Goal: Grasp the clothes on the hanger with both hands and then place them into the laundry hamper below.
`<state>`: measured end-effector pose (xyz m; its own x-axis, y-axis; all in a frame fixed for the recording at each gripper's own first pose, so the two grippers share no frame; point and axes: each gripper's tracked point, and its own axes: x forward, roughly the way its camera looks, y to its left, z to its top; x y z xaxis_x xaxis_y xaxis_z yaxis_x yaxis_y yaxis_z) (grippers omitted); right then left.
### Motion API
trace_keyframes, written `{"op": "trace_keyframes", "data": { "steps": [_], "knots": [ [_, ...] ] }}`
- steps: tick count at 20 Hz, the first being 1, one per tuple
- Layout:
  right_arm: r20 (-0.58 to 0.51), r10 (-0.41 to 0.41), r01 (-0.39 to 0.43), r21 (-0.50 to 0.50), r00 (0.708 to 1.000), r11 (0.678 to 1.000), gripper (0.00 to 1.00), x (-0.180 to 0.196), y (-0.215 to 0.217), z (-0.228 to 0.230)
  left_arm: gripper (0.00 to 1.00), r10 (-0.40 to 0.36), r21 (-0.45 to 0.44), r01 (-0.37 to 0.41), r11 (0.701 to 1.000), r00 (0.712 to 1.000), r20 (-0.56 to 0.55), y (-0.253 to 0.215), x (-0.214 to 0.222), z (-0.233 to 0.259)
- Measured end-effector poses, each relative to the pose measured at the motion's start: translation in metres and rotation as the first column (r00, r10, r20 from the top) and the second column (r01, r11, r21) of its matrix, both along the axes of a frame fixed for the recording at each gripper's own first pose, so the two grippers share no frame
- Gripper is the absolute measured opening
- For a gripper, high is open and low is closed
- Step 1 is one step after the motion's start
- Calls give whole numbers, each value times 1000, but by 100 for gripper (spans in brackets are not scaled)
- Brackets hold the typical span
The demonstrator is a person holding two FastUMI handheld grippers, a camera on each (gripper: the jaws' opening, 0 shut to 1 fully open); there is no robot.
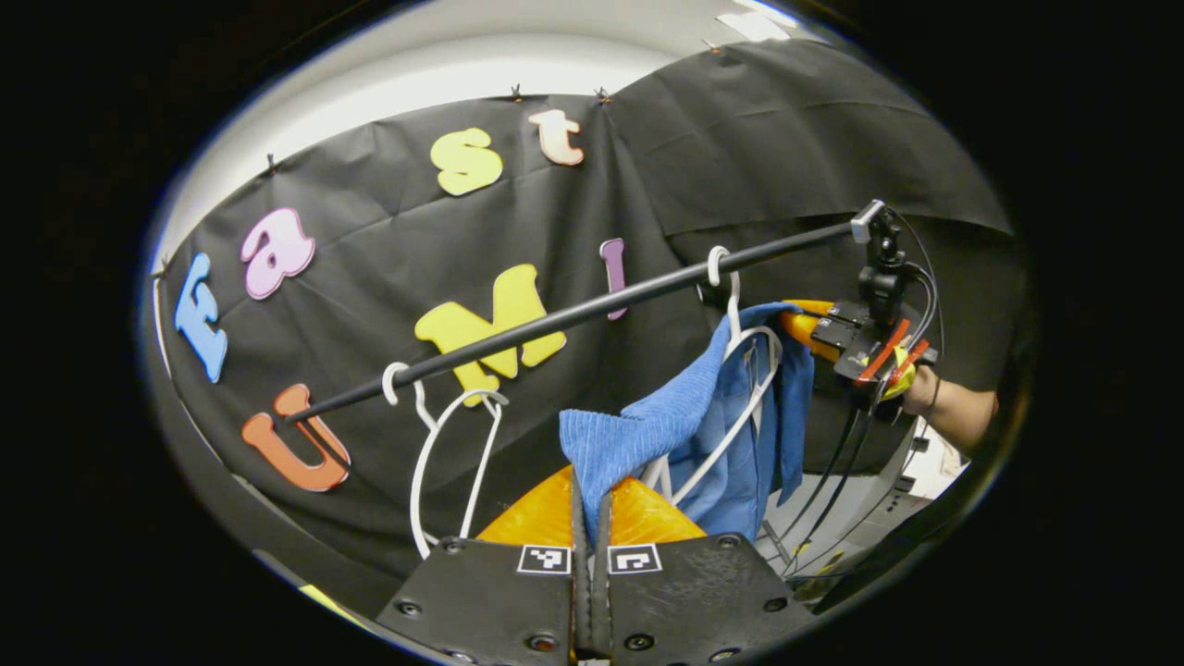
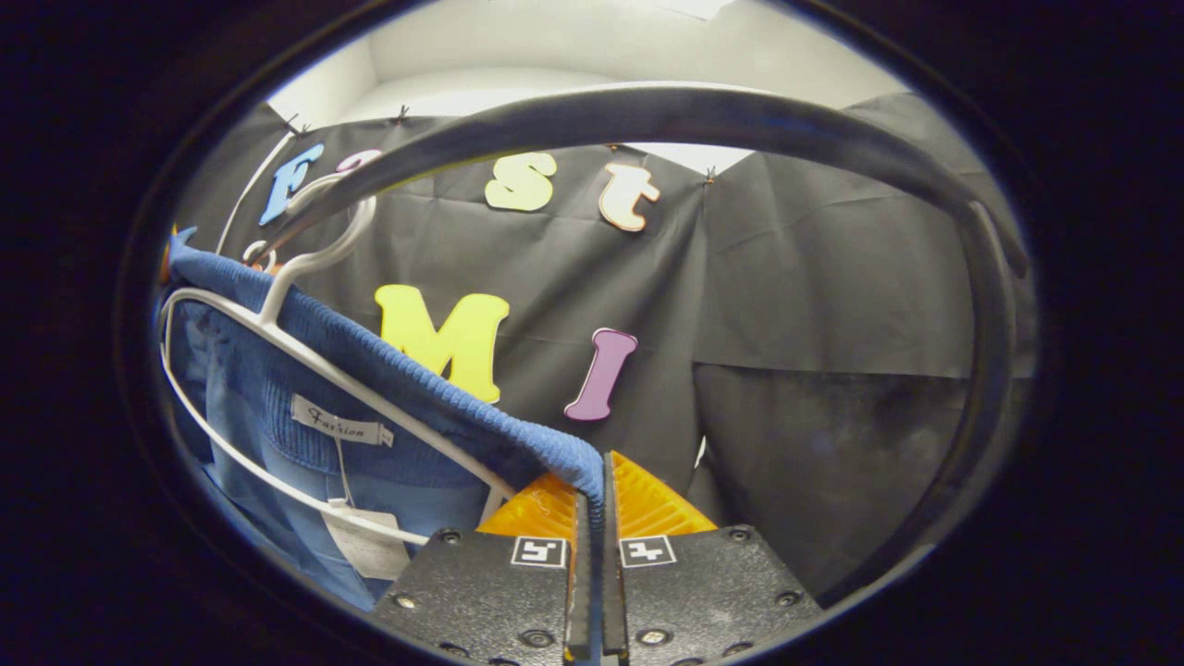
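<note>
Blue knit garment [image 1: 689, 425] draped on white hanger [image 1: 740, 398], hooked over black rail [image 1: 573, 314]. Left hand-held gripper [image 1: 592, 504] clenched on one fabric corner; right hand-held gripper [image 2: 592, 499] clenched on ribbed edge [image 2: 388, 370] at the far shoulder. Second white hanger [image 1: 444, 444] bare, well apart on the rail. Judged: grasp done, lift-off pending. Best raised evenly, both ends together, clearing hanger arms before lowering. Hamper out of frame; contents cannot be told.
</note>
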<state>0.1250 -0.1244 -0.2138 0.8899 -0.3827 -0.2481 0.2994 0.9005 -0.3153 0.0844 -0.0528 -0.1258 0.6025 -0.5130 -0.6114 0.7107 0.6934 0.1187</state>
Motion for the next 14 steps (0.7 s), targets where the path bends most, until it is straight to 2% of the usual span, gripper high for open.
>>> {"op": "trace_keyframes", "data": {
  "steps": [5,8,11,14],
  "knots": [
    [-22,42,-43,-49,999,998,8,4,-1,-4,3,-158,-116,155,981,987,-17,4,-3,-5],
    [-42,66,-68,-52,997,996,8,4,0,-5,1,-226,-196,206,959,970,-85,4,-4,-14],
    [-50,88,-89,-17,995,996,8,4,-2,-3,2,-306,-344,238,908,938,-160,3,-9,-16],
    [-55,106,-104,51,993,993,8,2,-1,-1,1,-337,-488,206,848,921,-197,7,-1,-21]
  ]
}}
